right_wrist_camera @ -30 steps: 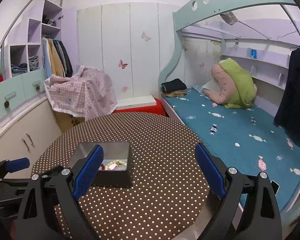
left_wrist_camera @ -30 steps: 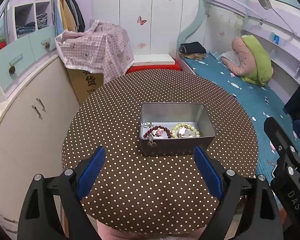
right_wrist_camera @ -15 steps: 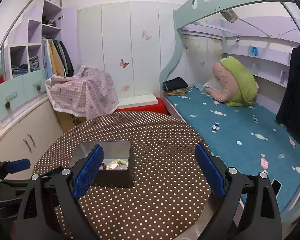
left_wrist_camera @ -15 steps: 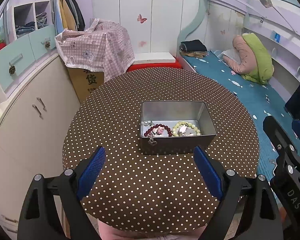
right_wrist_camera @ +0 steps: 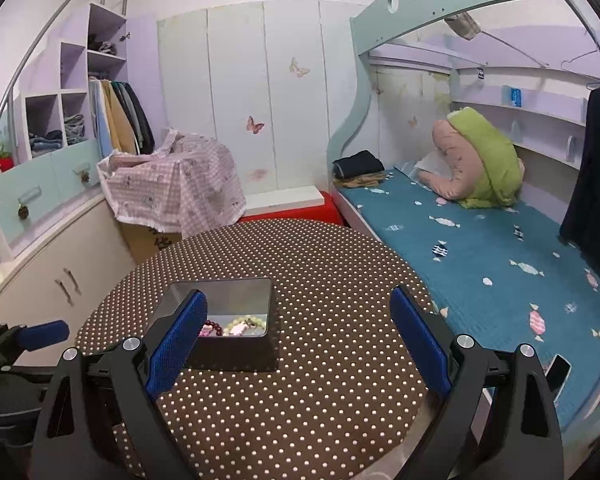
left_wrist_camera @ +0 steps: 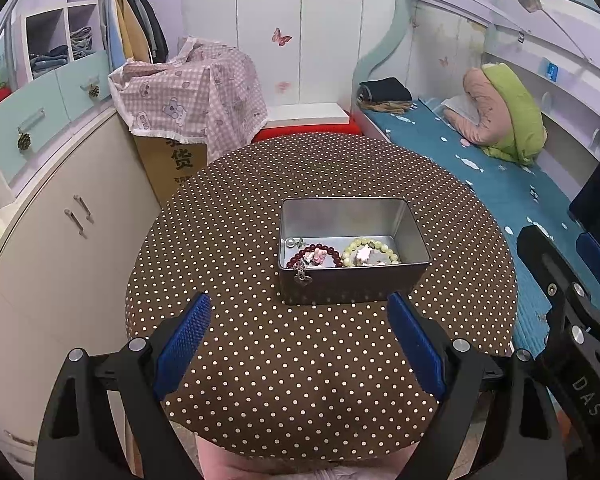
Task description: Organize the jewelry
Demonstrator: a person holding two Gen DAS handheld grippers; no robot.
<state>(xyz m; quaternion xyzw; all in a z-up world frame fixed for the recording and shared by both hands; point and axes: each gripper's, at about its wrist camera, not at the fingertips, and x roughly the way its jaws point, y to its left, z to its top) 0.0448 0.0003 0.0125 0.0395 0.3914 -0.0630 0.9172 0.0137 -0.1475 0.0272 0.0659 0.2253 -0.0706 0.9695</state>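
Observation:
An open silver tin box (left_wrist_camera: 414, 236) stands in the middle of a round table (left_wrist_camera: 260, 360) with a brown polka-dot cloth. Inside lie a dark red bead bracelet (left_wrist_camera: 318, 249), a pale green bead bracelet (left_wrist_camera: 370, 244) and a pearl piece (left_wrist_camera: 290, 243). A small charm (left_wrist_camera: 301, 278) hangs over the box's front wall. My left gripper (left_wrist_camera: 300, 344) is open and empty, held back above the table's near edge. My right gripper (right_wrist_camera: 298, 336) is open and empty, to the right of the box (right_wrist_camera: 236, 292). The right gripper also shows in the left wrist view (left_wrist_camera: 572, 320).
A pale cabinet (left_wrist_camera: 60, 232) stands left of the table. A cardboard box under a pink checked cloth (left_wrist_camera: 188, 92) is behind it. A bed with a blue cover (right_wrist_camera: 480, 264) runs along the right. A dark garment (right_wrist_camera: 596, 184) hangs at far right.
Both grippers have drawn back and risen slightly from the table; the box looks a little farther away. Nothing on the table has moved.

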